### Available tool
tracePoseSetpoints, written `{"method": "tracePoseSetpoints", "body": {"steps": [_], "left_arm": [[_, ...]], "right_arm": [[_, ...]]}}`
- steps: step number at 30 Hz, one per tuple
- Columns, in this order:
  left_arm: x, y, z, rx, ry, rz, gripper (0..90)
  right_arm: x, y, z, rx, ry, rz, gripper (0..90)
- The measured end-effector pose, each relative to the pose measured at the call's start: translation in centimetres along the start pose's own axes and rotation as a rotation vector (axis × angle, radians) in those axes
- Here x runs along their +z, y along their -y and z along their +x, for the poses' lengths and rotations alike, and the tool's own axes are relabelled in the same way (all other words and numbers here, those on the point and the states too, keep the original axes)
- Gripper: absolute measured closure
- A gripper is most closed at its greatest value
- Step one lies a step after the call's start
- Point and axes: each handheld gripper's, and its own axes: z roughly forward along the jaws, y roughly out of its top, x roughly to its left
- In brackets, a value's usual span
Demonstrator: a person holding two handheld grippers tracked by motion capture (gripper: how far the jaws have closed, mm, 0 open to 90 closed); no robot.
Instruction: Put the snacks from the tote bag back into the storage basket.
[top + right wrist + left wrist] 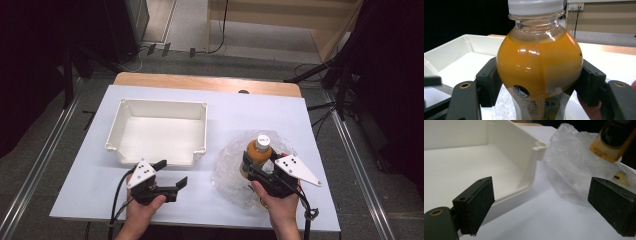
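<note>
A bottle of orange drink (pixel 258 151) with a white cap stands upright over a crumpled clear plastic bag (pixel 229 172) at the table's right front. My right gripper (pixel 255 167) is shut on the bottle's body; in the right gripper view the pads press both sides of the bottle (pixel 539 65). My left gripper (pixel 172 173) stands open and holds nothing, just in front of the white tray (pixel 162 102), to the left of the bag. In the left gripper view the left gripper (pixel 541 205) frames the tray's near corner (pixel 537 146), the bag (pixel 574 167) and the bottle (pixel 614 140).
The white rectangular tray holds nothing and sits at the left middle of the white table sheet (pixel 260 110). A wooden table edge (pixel 205 82) runs along the back. Dark stands and cables (pixel 345 85) flank the table on the floor.
</note>
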Motion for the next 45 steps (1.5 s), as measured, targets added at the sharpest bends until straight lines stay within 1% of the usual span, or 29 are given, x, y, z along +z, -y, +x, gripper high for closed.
{"method": "tracePoseSetpoints", "body": {"steps": [2, 3, 4, 5, 6, 7, 8, 9, 12, 13, 14, 15, 16, 17, 19, 22, 23, 26, 29, 31, 36, 40, 42, 45], "left_arm": [[-0.9, -0.1, 0.7, -0.004, -0.016, -0.015, 7.2], [-1.7, -0.2, 1.2, 0.001, -0.029, -0.023, 6.6], [-1.7, -0.2, 1.2, 0.001, -0.029, -0.023, 6.2], [-2.1, -0.1, 1.5, 0.008, -0.037, -0.026, 6.2], [-2.5, -0.1, 1.7, 0.005, -0.047, -0.028, 6.2], [-3.2, 0.1, 2.2, -0.004, -0.049, -0.03, 6.1], [-3.2, 0.1, 2.2, -0.004, -0.049, -0.03, 5.5], [-3.8, 0.3, 2.6, 0.001, -0.05, -0.032, 5.5], [-4.4, 0.3, 3.3, 0.019, -0.058, -0.043, 3.7], [-4.5, 0.4, 3.6, 0.017, -0.065, -0.046, 3.6], [-4.5, 0.6, 4.1, -0.001, -0.069, -0.044, 3.6], [-4.5, 0.6, 4.1, -0.001, -0.069, -0.044, 3.7], [-4.3, 0.7, 4.4, 0.001, -0.064, -0.036, 3.7], [-4.2, 0.8, 4.4, 0.019, -0.072, -0.027, 3.7], [-4.1, 0.8, 4.5, 0.023, -0.073, -0.028, 3.7], [-4.0, 0.7, 4.7, 0.009, -0.065, -0.031, 3.7], [-4.0, 0.7, 4.8, 0.001, -0.064, -0.036, 3.7], [-4.1, 0.6, 4.9, -0.008, -0.07, -0.042, 3.7], [-4.2, 0.4, 4.9, -0.005, -0.072, -0.05, 3.7], [-4.4, 0.4, 5.1, -0.009, -0.071, -0.057, 3.7], [-4.6, 0.4, 5.3, -0.014, -0.078, -0.065, 3.7], [-4.6, 0.5, 5.3, -0.015, -0.078, -0.063, 3.7], [-4.6, 0.5, 5.3, -0.013, -0.078, -0.062, 3.7], [-4.7, 0.4, 5.4, -0.013, -0.07, -0.068, 3.7]], "right_arm": [[0.2, 0.2, 0.1, -0.001, 0.003, 0.006, 31.6], [0.4, 0.3, 0.1, -0.003, 0.01, 0.017, 31.6], [0.4, 0.3, 0.1, -0.003, 0.01, 0.017, 31.6], [0.5, 0.3, 0.2, 0.008, 0.012, 0.02, 31.5], [0.7, 0.4, 0.3, 0.009, 0.015, 0.02, 31.6], [0.9, 0.2, 0.4, 0.02, 0.018, 0.026, 31.6], [0.9, 0.2, 0.4, 0.02, 0.018, 0.026, 31.6], [0.9, 0.1, 0.5, 0.022, 0.021, 0.029, 31.6], [1.0, -0.6, 1.1, 0.005, 0.03, 0.03, 31.6], [1.0, -1.1, 1.3, 0.001, 0.036, 0.031, 31.6], [1.0, -1.3, 1.4, -0.002, 0.042, 0.031, 31.6], [1.0, -1.3, 1.4, -0.002, 0.042, 0.031, 31.6], [1.0, -1.8, 1.7, -0.012, 0.049, 0.031, 31.6], [1.0, -2.0, 1.8, -0.013, 0.052, 0.027, 31.6], [1.0, -2.2, 1.8, -0.013, 0.056, 0.025, 31.5], [1.0, -3.0, 2.1, -0.009, 0.064, 0.009, 31.6], [1.0, -3.6, 2.4, -0.002, 0.068, -0.005, 31.6], [1.1, -4.0, 2.6, 0.001, 0.067, -0.008, 31.6], [1.5, -4.5, 2.9, -0.005, 0.069, -0.01, 31.6], [1.9, -4.9, 3.1, 0.003, 0.064, -0.012, 31.6], [2.6, -5.2, 3.4, 0.001, 0.059, -0.013, 31.6], [3.5, -5.4, 3.7, -0.003, 0.051, -0.01, 31.6], [4.0, -5.4, 3.9, 0.003, 0.046, -0.006, 31.6], [4.8, -5.4, 4.3, 0.003, 0.037, 0.0, 31.5]]}}
